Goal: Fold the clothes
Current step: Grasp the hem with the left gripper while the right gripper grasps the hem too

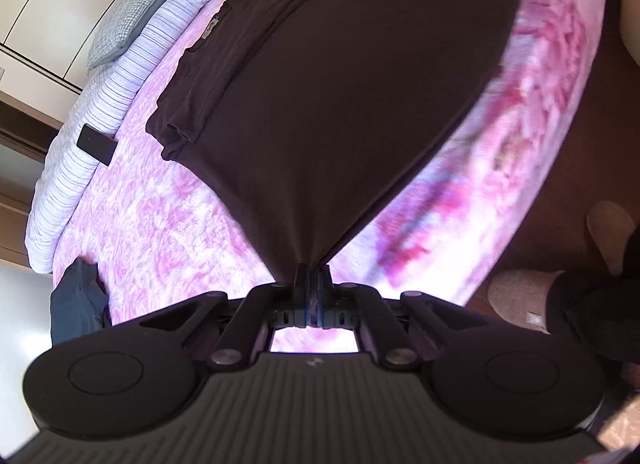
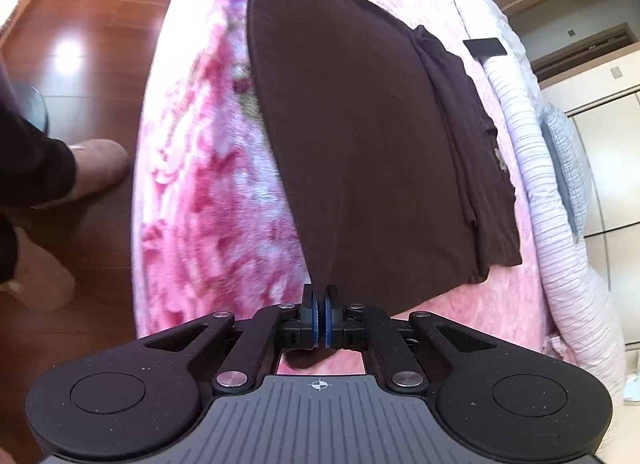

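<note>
Dark brown garment (image 1: 328, 96) spread across a bed under a pink flowered blanket (image 1: 168, 224), its near edge lifted off the blanket at two corners. Left gripper (image 1: 314, 274) with jaws together, clamped on one near corner, cloth drawn taut into a point there. Right gripper (image 2: 320, 296) likewise with jaws pressed together on the other near corner, blue pads meeting with a pinch of fabric between. Sleeves folded in over the far side of the garment, with a small label (image 1: 212, 28) near the collar; lettering too small to read. Beyond the garment, a striped pale quilt (image 1: 120, 76) rolled along the far edge of the bed, a checked grey-blue pillow (image 1: 136, 24) against it, and a small black flat object (image 1: 96, 143) lying at the quilt's edge, possibly a phone, though hard to tell at this blur. Dark blue folded cloth (image 1: 76, 304) at the blanket's edge in the left view. Wooden floor (image 2: 88, 24) beside the bed, with a person's slippered foot (image 2: 100, 164) and dark trouser leg near the mattress.
</note>
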`<state>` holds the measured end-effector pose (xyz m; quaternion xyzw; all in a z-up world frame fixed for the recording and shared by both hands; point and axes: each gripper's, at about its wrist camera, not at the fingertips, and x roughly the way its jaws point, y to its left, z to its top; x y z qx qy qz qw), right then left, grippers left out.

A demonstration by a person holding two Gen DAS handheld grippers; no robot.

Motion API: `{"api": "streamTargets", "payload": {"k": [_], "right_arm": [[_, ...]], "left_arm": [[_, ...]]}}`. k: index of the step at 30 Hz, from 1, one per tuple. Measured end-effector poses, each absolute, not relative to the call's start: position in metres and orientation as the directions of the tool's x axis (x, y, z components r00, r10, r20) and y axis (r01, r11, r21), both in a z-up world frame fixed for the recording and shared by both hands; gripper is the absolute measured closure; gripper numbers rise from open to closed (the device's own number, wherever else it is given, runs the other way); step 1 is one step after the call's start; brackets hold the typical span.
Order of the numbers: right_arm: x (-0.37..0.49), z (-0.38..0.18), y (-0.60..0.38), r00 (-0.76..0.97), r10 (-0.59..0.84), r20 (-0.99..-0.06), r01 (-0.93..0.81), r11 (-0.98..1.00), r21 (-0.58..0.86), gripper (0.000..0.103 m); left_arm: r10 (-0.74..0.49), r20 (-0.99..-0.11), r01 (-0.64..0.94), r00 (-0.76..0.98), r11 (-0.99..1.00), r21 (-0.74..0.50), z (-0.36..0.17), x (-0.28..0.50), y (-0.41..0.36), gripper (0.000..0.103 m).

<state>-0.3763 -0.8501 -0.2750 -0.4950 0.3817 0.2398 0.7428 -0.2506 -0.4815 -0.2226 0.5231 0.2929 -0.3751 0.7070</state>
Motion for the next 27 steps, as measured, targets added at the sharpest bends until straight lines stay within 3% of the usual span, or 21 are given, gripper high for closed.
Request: {"api": "streamTargets", "payload": {"k": [16,21,27], "right_arm": [[-0.452,-0.182,-0.85,0.446,0.104,-0.889,-0.819,0.447,-0.359,0.101],[-0.405,-0.138,-0.868,0.53,0.081,-0.844,-0.771,0.459,-0.441,0.101],[-0.284,-0.104,-0.902,0.633,0.016,-0.774,-0.685,0.477,-0.551,0.101]], "left_arm": [[-0.171,-0.836,0.85,0.521,0.186,0.492,-0.147,-0.328,-0.452,0.102],[-0.216,-0.784,0.812,0.582,0.203,0.547,-0.107,-0.265,-0.478,0.102],[-0.301,-0.756,0.813,0.581,0.245,0.528,-0.078,-0.113,-0.531,0.101]]}}
